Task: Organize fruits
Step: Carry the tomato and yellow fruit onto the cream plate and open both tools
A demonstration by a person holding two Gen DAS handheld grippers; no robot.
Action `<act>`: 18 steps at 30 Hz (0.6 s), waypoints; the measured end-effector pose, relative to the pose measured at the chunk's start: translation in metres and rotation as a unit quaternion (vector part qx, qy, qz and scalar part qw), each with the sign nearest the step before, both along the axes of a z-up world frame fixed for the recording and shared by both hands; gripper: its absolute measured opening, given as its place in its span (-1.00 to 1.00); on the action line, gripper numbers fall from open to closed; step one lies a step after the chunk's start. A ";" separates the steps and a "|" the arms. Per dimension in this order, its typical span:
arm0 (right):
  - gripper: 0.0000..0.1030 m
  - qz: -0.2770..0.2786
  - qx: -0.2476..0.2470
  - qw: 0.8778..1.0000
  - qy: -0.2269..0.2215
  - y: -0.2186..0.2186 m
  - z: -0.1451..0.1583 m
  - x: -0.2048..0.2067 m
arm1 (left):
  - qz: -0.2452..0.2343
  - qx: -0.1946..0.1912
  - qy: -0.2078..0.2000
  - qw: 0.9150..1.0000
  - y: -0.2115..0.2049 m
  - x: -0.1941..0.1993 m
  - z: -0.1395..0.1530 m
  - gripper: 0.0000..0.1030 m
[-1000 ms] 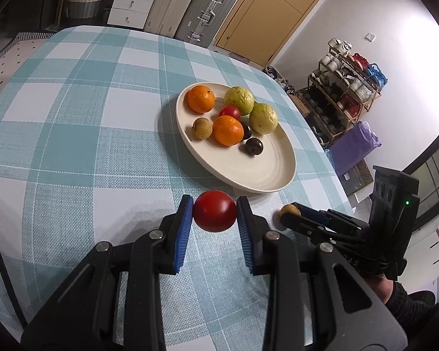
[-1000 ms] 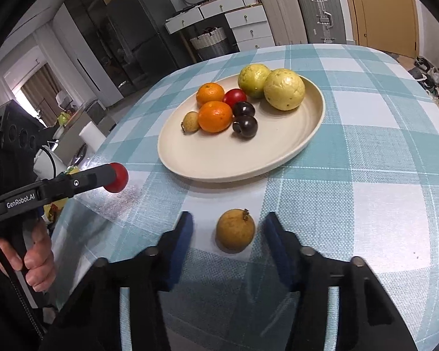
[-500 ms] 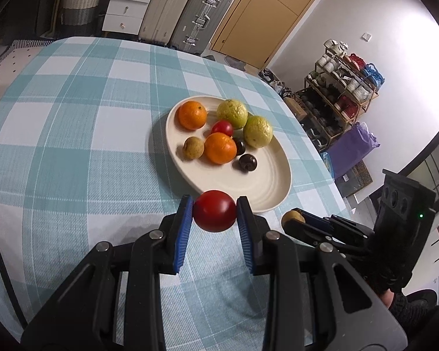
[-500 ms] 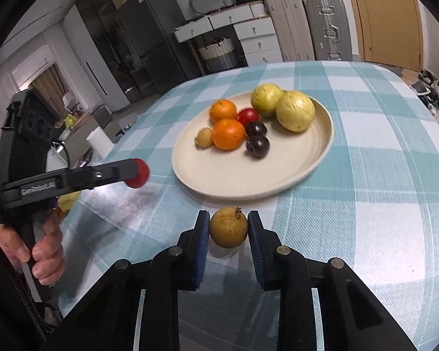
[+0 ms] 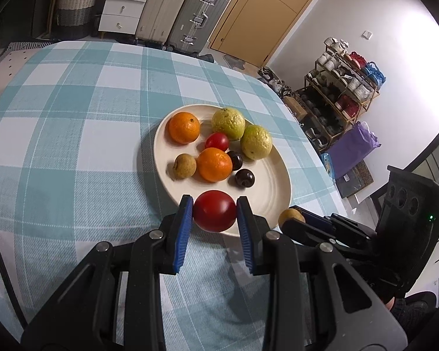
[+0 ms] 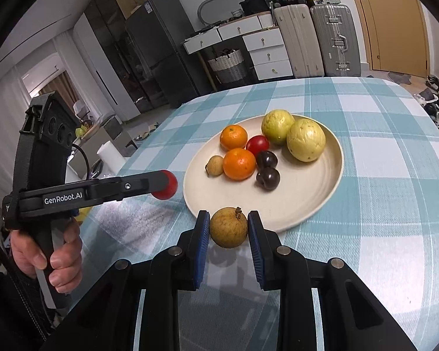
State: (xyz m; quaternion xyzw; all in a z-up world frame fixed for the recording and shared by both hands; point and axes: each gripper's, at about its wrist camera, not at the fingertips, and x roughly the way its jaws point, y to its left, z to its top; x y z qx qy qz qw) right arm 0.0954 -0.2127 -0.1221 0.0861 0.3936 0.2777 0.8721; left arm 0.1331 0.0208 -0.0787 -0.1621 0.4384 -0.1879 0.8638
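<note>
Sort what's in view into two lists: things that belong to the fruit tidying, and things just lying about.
Part of the job:
left gripper shut on red fruit
right gripper shut on brown fruit
plate
oranges

Just lying about:
suitcases
basket
shoe rack

red fruit (image 6: 166, 188) half hidden behind left gripper (image 6: 161, 185) finger in right wrist view; brown fruit (image 5: 289, 216) mostly masked by right gripper (image 5: 295, 219); shelf items (image 5: 348, 70) too small to identify
</note>
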 end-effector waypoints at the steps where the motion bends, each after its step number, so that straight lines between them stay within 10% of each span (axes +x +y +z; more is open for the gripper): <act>1: -0.47 0.002 0.001 1.000 -0.002 0.001 0.001 0.002 | 0.000 0.000 0.001 1.000 -0.001 0.003 0.000 -0.47; 18: -0.47 0.021 0.001 1.000 0.000 0.016 -0.003 0.035 | -0.009 0.008 0.021 1.000 -0.016 0.037 -0.014 -0.47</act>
